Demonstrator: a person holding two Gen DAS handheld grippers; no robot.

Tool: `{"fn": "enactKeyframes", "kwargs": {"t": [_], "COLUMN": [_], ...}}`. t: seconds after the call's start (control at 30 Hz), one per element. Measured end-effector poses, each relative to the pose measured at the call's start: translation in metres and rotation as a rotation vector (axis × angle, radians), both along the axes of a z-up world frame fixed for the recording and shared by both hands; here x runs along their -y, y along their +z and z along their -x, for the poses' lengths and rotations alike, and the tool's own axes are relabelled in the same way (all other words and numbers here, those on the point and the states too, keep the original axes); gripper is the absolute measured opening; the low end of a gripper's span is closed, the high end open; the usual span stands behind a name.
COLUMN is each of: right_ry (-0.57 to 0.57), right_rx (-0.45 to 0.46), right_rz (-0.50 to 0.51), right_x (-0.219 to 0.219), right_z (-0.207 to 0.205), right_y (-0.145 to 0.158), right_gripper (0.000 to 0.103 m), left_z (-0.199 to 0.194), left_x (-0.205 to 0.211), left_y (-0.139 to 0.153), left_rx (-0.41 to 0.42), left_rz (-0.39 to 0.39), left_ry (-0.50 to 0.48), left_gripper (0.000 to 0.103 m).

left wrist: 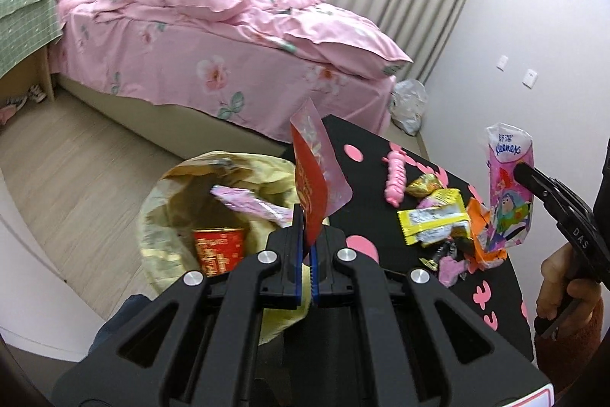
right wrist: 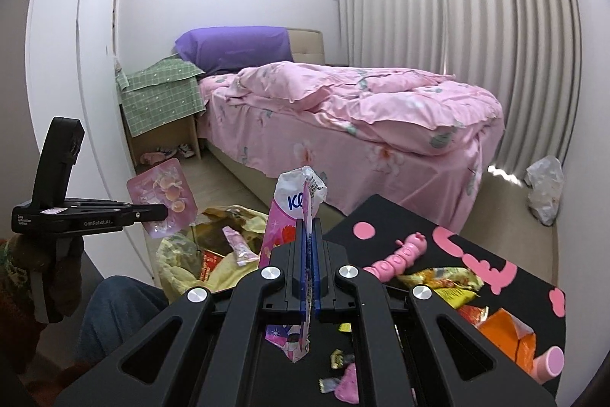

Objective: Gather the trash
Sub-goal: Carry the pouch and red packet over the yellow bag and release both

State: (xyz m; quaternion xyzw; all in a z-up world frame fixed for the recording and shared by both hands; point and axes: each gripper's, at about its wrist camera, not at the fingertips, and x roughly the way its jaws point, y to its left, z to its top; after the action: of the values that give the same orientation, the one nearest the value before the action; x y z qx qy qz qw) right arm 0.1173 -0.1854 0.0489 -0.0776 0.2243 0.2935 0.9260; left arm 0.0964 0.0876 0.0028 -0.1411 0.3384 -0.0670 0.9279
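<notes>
My left gripper [left wrist: 307,216] is shut on a flat red-and-pink packet [left wrist: 314,174], held upright above the yellow trash bag [left wrist: 164,205]. The bag holds a red carton [left wrist: 219,246] and a pink wrapper [left wrist: 248,203]. My right gripper [right wrist: 308,227] is shut on a crumpled pink Kleenex pack [right wrist: 291,205], held over the near edge of the black table [right wrist: 381,212]. In the right wrist view the left gripper [right wrist: 162,212] holds its packet [right wrist: 164,197] above the bag [right wrist: 179,254]. Yellow [left wrist: 431,220] and orange [left wrist: 480,227] wrappers lie on the table.
A pink caterpillar toy [right wrist: 396,254] lies on the table among the wrappers. A pink bed [right wrist: 362,117] stands behind, with a white plastic bag [right wrist: 545,189] on the floor by the curtain. A knee in jeans [right wrist: 114,311] is beside the trash bag.
</notes>
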Motion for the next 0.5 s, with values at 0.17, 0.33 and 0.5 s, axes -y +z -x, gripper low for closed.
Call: {"fn": "enactKeyframes", "kwargs": {"t": [0.17,0.33,0.5], "right_ry": [0.024,0.058,0.113], "right_rx": [-0.003,-0.04,-0.109], "right_rz": [0.01,-0.018,-0.033], "right_x": [-0.015,-0.033,-0.063], "right_z": [-0.004,-0.017,-0.04], "right_y": [0.001,-0.003,-0.019], "right_gripper": [0.005,0.005,0.005], "left_z": [0.004,0.001,-0.01], "left_x": [-0.019,-0.035,-0.046], "left_y": [-0.005,-0.014,-0.032], "left_rx": [-0.004,-0.026,-0.081], "left_rz": [0.013,0.013,-0.002], "left_ry": [0.038,0.063,0.058], "left_gripper": [0.002,0.002,0.002]}}
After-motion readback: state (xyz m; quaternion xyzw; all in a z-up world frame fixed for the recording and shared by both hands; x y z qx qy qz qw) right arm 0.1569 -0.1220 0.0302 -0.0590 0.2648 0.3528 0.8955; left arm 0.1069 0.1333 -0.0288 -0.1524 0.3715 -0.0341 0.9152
